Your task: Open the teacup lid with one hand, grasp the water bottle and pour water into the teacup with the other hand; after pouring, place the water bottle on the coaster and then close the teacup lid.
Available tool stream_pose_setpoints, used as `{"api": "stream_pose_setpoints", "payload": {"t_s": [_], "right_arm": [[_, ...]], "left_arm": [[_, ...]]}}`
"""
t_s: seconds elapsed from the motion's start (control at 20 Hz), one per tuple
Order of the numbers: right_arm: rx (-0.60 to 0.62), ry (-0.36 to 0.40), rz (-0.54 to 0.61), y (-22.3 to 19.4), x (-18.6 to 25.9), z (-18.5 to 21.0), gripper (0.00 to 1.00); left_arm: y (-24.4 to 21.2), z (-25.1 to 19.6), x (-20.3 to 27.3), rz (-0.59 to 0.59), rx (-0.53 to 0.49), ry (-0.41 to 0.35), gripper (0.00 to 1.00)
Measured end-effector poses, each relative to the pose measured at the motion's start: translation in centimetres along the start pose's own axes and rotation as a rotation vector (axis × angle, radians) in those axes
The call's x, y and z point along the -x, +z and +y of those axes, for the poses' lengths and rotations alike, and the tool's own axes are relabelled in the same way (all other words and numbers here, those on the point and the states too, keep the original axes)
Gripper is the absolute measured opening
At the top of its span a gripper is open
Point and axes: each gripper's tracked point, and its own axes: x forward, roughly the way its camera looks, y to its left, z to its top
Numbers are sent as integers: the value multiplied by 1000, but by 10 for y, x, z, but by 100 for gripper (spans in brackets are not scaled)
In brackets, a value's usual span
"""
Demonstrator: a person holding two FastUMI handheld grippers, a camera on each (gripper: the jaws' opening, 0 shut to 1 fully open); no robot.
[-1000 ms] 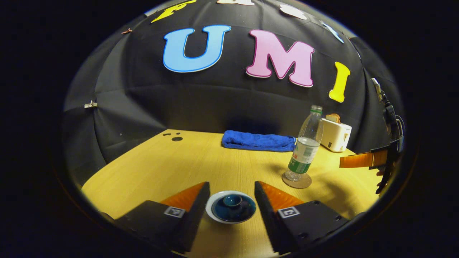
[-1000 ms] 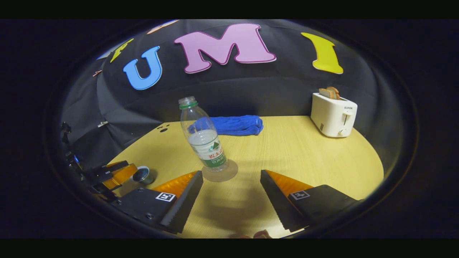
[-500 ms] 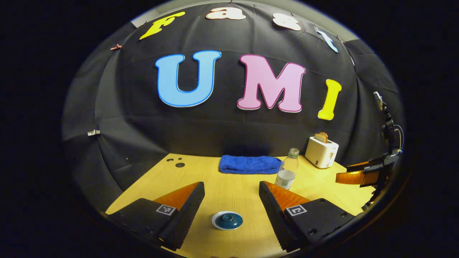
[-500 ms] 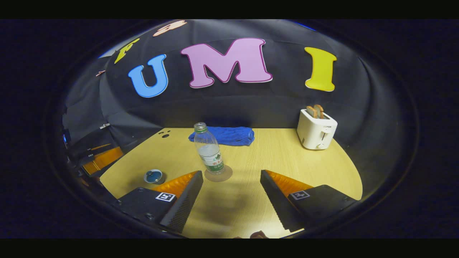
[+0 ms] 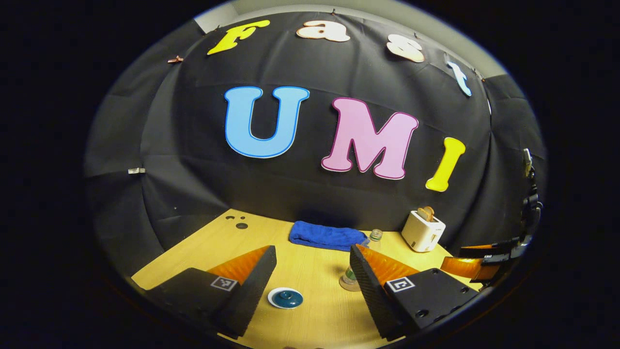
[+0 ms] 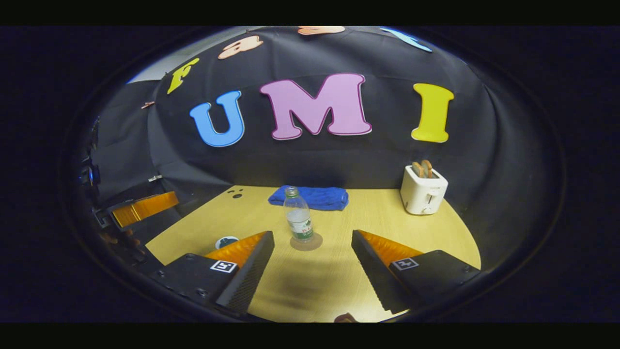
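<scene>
The teacup (image 5: 286,298) is white with a dark blue lid on top; it stands on the wooden table (image 5: 310,271) low between the fingers of my left gripper (image 5: 312,248), which is open and well back from it. The clear water bottle (image 6: 299,220) stands upright on a round coaster (image 6: 306,241), ahead of my right gripper (image 6: 311,233), which is open with nothing in it. In the left gripper view the bottle (image 5: 375,236) is partly hidden behind the right finger. In the right gripper view the teacup (image 6: 226,241) peeks out beside the left finger.
A folded blue towel (image 6: 310,197) lies at the table's back edge. A white toaster (image 6: 424,190) with bread in it stands at the back right. The other gripper's orange finger (image 6: 143,206) shows at the far left, with a hand below it.
Both grippers have drawn back and up from the table, still open. The teacup and the bottle now look smaller and farther off; neither has moved.
</scene>
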Motion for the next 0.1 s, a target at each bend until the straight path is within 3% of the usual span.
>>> {"api": "stream_pose_setpoints", "payload": {"t_s": [0.1], "right_arm": [[5,-18,-23,6,5,-1,99]], "left_arm": [[7,-4,6,-16,-36,-31,96]]}}
